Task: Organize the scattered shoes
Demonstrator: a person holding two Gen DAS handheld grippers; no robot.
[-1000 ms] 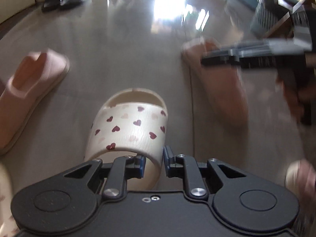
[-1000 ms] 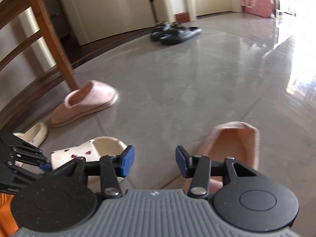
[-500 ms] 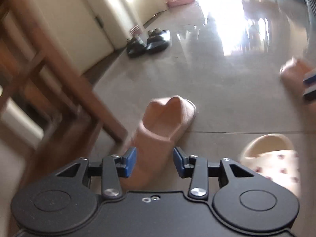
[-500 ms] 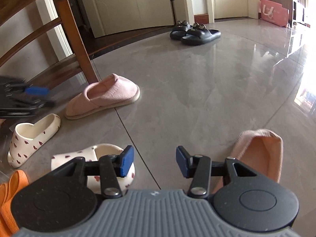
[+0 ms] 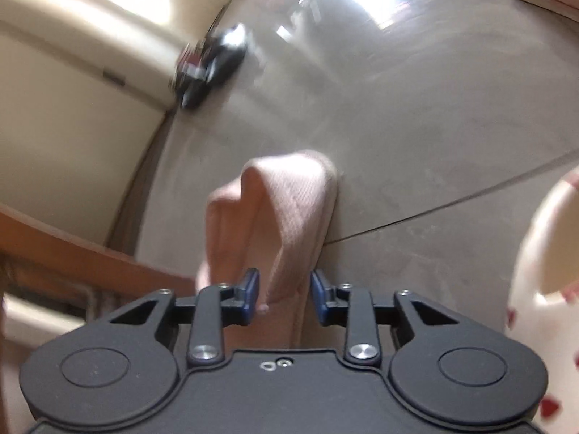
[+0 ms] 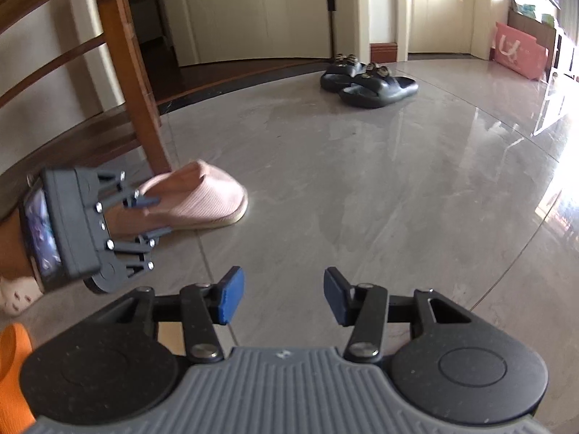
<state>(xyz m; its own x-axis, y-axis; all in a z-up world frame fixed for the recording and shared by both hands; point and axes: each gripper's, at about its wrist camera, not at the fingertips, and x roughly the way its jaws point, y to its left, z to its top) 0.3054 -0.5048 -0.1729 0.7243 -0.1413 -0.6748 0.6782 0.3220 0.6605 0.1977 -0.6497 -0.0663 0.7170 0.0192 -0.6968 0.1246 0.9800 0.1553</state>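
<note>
A pink fabric slipper [image 5: 282,199] lies on the grey tile floor beside a wooden chair leg [image 6: 137,72]. My left gripper [image 5: 285,298] straddles the side rim of its opening near the heel, and its jaws are closing with the rim between the pads. From the right wrist view, the left gripper [image 6: 152,217] reaches over that pink slipper [image 6: 202,195] from the left. My right gripper [image 6: 284,300] hovers open over bare floor, nothing between its fingers. A cream slipper with red hearts [image 5: 535,271] sits at the right edge of the left wrist view.
A pair of black sandals [image 6: 369,79] stands far back near the doorway. Chair rungs and a wall close off the left. An orange item [image 6: 12,354] lies at the lower left, and a pink bag [image 6: 517,52] at the far right.
My left gripper swung from the heart slipper to the pink slipper by the chair, dropped onto its rim and narrowed. My right gripper lifted off the other pink slipper, which has left its view.
</note>
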